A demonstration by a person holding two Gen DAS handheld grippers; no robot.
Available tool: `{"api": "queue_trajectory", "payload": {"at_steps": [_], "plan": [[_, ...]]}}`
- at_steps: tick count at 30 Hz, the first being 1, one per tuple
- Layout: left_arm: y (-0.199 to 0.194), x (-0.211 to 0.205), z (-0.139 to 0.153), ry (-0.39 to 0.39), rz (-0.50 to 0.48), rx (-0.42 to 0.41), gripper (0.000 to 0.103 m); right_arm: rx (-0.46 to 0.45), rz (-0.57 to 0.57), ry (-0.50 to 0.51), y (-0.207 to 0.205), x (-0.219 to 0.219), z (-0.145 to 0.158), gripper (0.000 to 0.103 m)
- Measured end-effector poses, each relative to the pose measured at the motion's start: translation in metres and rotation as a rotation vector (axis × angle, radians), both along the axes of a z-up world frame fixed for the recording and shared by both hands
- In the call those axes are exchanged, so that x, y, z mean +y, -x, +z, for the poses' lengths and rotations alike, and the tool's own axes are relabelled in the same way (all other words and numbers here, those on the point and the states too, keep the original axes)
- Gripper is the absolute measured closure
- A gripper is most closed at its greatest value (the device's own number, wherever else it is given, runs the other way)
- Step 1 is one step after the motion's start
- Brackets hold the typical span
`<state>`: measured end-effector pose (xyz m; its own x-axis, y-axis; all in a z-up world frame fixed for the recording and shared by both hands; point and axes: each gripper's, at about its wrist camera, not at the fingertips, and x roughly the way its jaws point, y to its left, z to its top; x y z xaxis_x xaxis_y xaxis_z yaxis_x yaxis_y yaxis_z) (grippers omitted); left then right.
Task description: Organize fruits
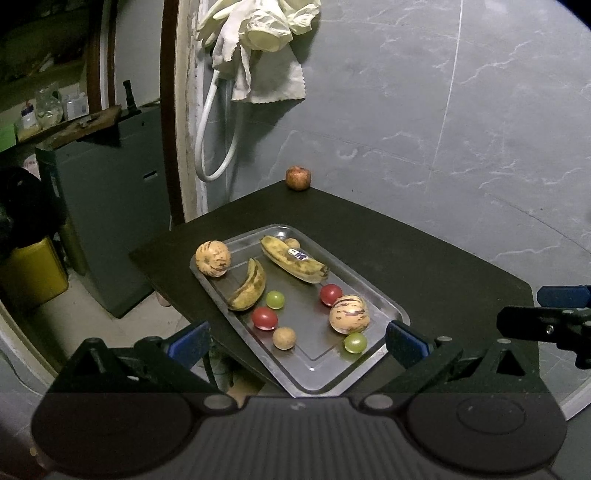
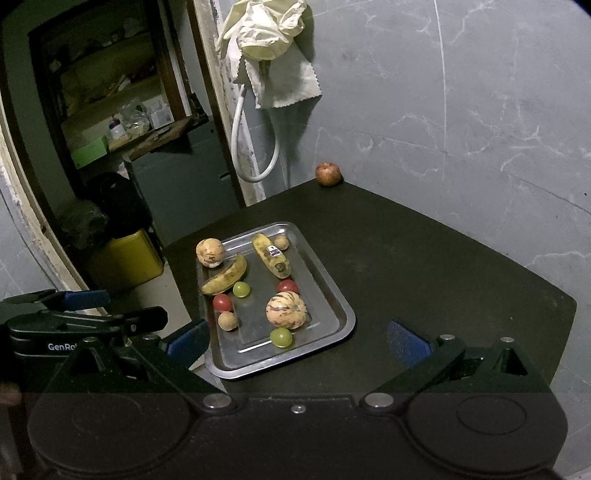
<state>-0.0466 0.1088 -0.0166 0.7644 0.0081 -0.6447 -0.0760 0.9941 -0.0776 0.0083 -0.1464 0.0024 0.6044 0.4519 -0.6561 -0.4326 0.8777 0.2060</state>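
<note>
1. Both grippers are spread wide and hold nothing: the left gripper (image 1: 295, 341) hangs over the near end of the tray, and the right gripper (image 2: 297, 341) hangs over the dark table just to the right of the tray.
2. Each gripper is black hard plastic with blue pads (image 1: 406, 341) on its fingers.
3. A shiny metal tray (image 1: 388, 306) with round corners and a low rim lies flat on the matte black table (image 1: 424, 251).
4. Inside the tray lie two curved yellow bananas with brown spots: a short banana (image 1: 248, 286) at the tray's left side and a sticker banana (image 1: 293, 263) at the tray's far end.
5. One striped melon (image 1: 349, 314), round and pale, sits near the tray's right rim; another striped melon (image 1: 213, 257) sits at the tray's far left corner.
6. Two smooth red tomatoes (image 1: 264, 318) and two shiny green grapes (image 1: 355, 342) are dotted around the tray's middle and near end.
7. A small tan round fruit (image 1: 284, 338) sits by the tray's near left rim, and one more peeks out behind the sticker banana.
8. A reddish apple (image 1: 298, 178) sits alone at the table's far corner, well apart from the tray, by the gray marble wall (image 1: 480, 110).
9. Crumpled white cloth (image 1: 258, 33) hangs on the wall above the tray.
</note>
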Motion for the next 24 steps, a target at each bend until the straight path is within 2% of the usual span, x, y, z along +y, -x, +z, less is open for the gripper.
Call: {"api": "queue_trajectory", "payload": {"at_steps": [24], "plan": [[0.0004,0.0004,0.0015,-0.003,0.000,-0.002,0.000,0.001,0.002,-0.002,-0.0013,0.0003,0.0019,0.001]]}}
